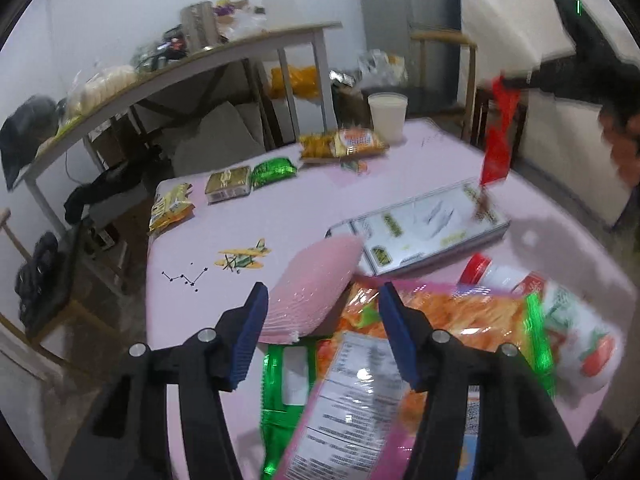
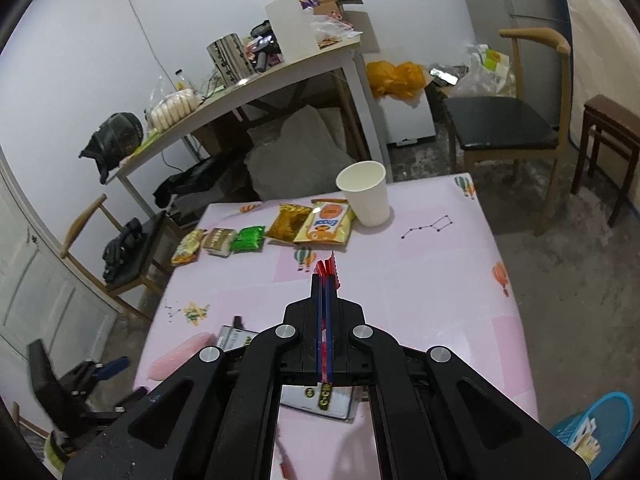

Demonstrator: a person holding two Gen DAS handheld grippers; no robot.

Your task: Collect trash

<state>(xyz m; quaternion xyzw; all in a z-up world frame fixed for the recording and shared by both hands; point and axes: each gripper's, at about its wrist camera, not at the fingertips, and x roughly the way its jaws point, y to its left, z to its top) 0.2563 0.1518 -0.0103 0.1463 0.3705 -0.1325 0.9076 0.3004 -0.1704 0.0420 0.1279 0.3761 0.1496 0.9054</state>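
1. The right gripper [image 2: 326, 280] is pinching a red wrapper [image 2: 327, 270] above the table's [image 2: 420, 280] bare middle.
2. The left gripper [image 1: 320, 308] is hovering, fingers spread, over an orange snack bag [image 1: 460, 316] near the table's edge.

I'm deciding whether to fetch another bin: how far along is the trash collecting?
Early, it seems. Done: something already lies in the blue basket beside the table. In hand: the right gripper is shut on a red wrapper, lifted off the table; the left gripper is open over an orange snack bag. Left: the row of small packets, the paper cup and the flat white box.
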